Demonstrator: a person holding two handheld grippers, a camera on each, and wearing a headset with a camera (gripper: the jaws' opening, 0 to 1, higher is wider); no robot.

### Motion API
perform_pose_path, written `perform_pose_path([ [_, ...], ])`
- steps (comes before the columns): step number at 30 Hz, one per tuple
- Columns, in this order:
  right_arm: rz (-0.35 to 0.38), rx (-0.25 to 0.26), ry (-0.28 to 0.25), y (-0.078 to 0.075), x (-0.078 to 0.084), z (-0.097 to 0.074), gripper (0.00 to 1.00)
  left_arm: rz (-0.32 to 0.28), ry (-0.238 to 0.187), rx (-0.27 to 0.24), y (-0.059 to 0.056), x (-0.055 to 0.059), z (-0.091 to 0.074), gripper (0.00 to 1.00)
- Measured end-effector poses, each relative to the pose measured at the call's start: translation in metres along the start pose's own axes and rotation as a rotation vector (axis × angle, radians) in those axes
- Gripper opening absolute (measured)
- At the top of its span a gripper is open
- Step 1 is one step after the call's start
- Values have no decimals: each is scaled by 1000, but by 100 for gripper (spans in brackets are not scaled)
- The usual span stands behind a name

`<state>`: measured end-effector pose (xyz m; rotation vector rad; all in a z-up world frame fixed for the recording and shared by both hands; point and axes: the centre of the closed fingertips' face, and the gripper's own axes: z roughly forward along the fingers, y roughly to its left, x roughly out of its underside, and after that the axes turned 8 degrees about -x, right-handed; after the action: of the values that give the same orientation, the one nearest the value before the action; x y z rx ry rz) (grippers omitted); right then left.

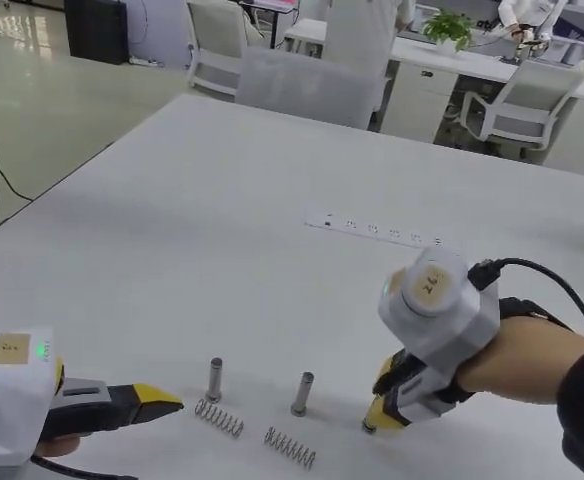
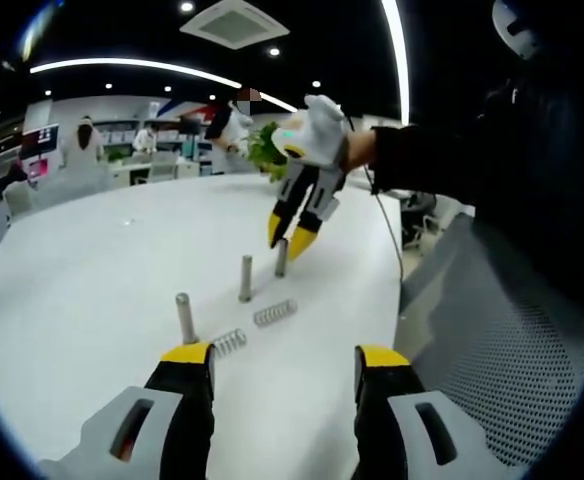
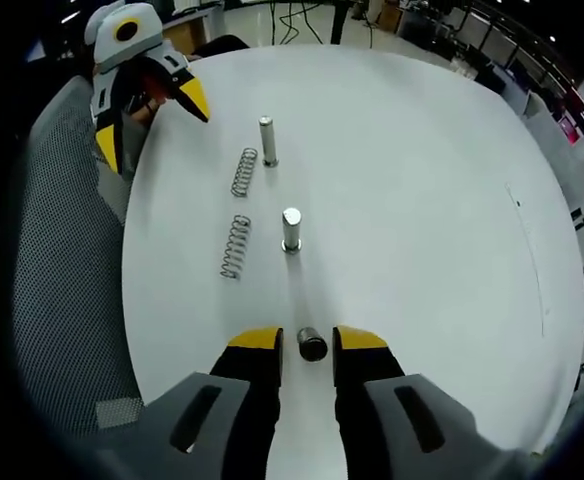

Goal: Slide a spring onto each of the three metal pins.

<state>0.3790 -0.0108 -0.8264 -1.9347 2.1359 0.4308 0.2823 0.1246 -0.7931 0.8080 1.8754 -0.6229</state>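
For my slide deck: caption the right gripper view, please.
Right claw brackets one pin; two more pins and two springs lie beyond.

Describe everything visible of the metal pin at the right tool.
The pin is a grey metal cylinder with a round flat top, standing upright on the white table. It sits between the right tool's yellow-tipped jaws, with slim gaps showing either side. No spring is on it.

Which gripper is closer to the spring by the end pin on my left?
Left. The left gripper sits open just short of that spring; the right gripper is at the row's far end, jaws around the third pin.
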Motion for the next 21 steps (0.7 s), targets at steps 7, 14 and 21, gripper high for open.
perform_pose_path([
  [7, -18, 10, -18, 2, -11, -2, 18, 0, -2, 0, 0, 0, 0, 51],
  [14, -38, 21, -38, 7, -21, -6, 19, 3, -1, 5, -2, 0, 0, 51],
  [21, -49, 14, -61, 13, -31, -7, 19, 5, 0, 4, -2, 0, 0, 50],
])
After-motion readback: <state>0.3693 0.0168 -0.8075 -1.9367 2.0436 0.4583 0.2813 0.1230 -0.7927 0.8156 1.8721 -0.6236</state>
